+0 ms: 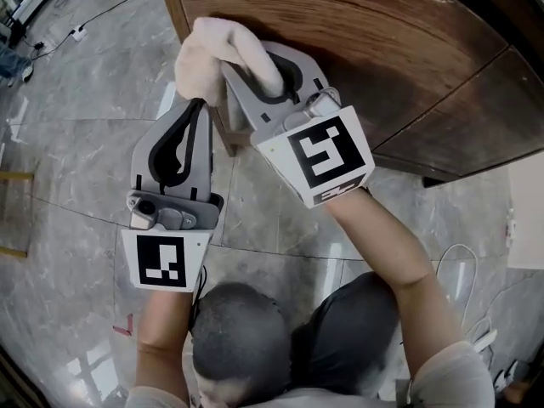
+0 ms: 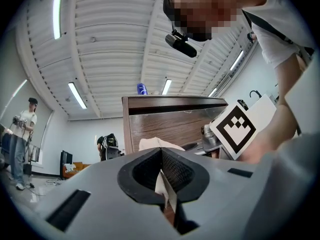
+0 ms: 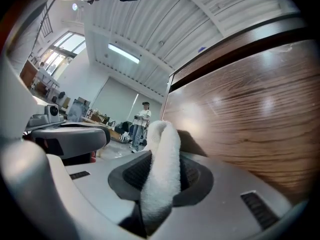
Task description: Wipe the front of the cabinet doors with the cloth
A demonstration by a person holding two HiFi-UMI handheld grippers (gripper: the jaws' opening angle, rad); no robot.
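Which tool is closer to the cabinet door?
The right tool, clamping the white cloth, right beside the wooden door; the left tool sits farther back.

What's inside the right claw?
A fluffy white cloth, squeezed between the right claw's jaws. Its top pokes out beside the wooden cabinet door. The bit deeper down is hidden.

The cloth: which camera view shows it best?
The head view: the cloth shows as a whole bundle. The right gripper view shows only a fold between the jaws; the left gripper view, a small part.
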